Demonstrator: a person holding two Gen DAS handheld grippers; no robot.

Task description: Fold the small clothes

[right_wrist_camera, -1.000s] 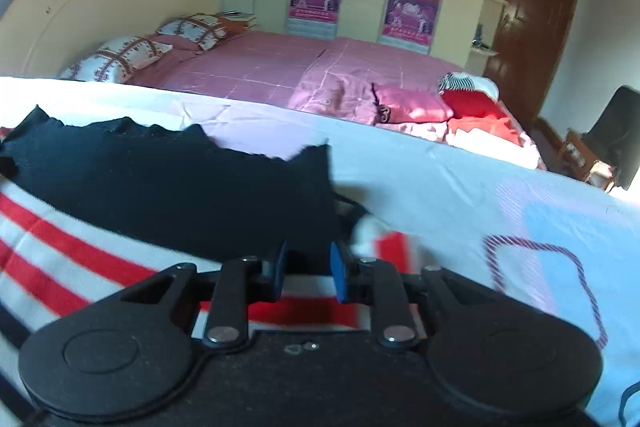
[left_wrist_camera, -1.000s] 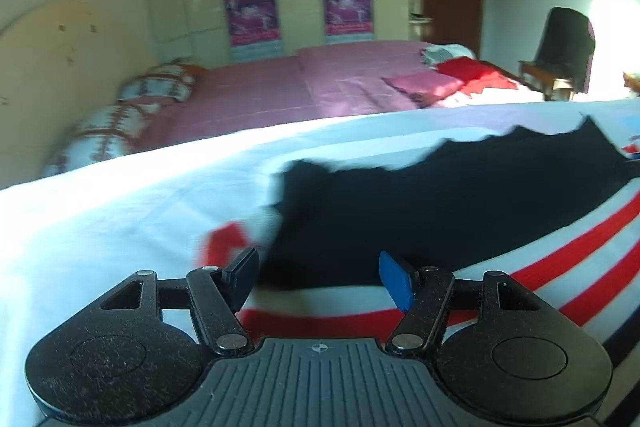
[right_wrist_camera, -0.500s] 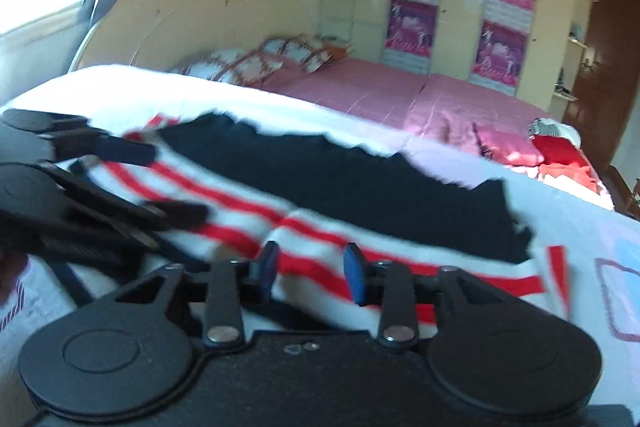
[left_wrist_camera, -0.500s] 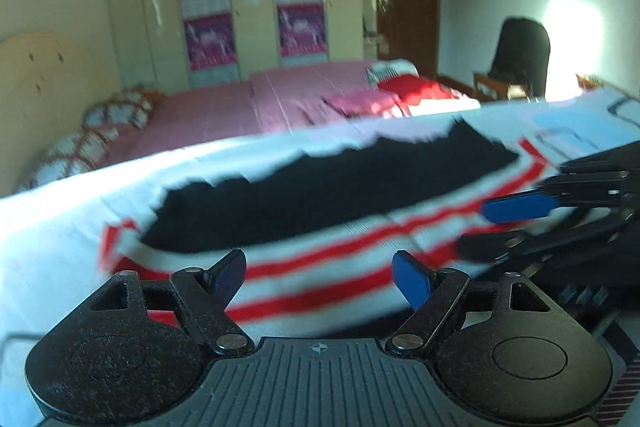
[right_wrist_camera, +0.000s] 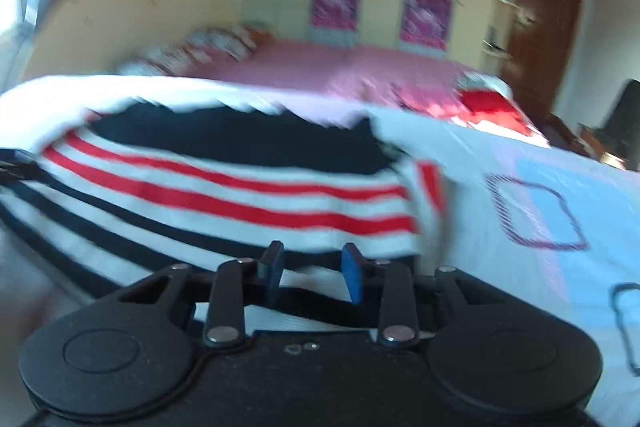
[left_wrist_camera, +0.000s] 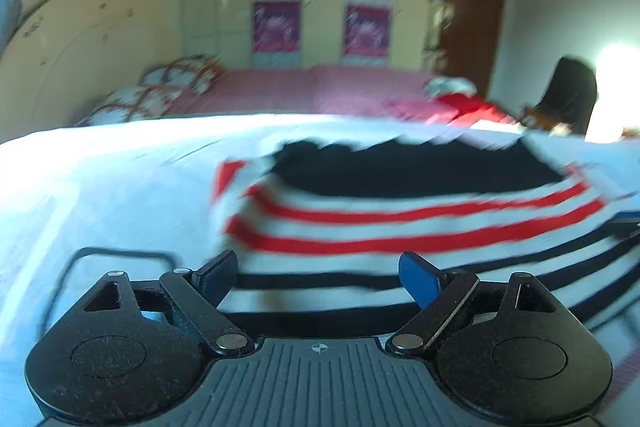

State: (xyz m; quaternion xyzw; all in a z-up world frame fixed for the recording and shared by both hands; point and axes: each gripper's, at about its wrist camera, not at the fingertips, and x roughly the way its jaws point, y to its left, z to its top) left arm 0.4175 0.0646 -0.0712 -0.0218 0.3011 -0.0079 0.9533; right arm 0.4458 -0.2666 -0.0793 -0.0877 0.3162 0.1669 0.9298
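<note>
Both tongs sit at the near hem: left tongs [left_wrist_camera: 316, 277] wide open, empty; right tongs [right_wrist_camera: 313, 271] partly open, gripping nothing. Striped garment [left_wrist_camera: 400, 223] lies flat on the bed [left_wrist_camera: 100, 187]. Looks mid-fold; next, grab the corners.

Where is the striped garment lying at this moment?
The striped garment lies flat on the white bedsheet, directly ahead of both grippers; in the right wrist view it fills centre-left, its black part toward the pink bed.

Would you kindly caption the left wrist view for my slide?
Open left gripper above a striped garment with a black top, spread on a white sheet.
</note>
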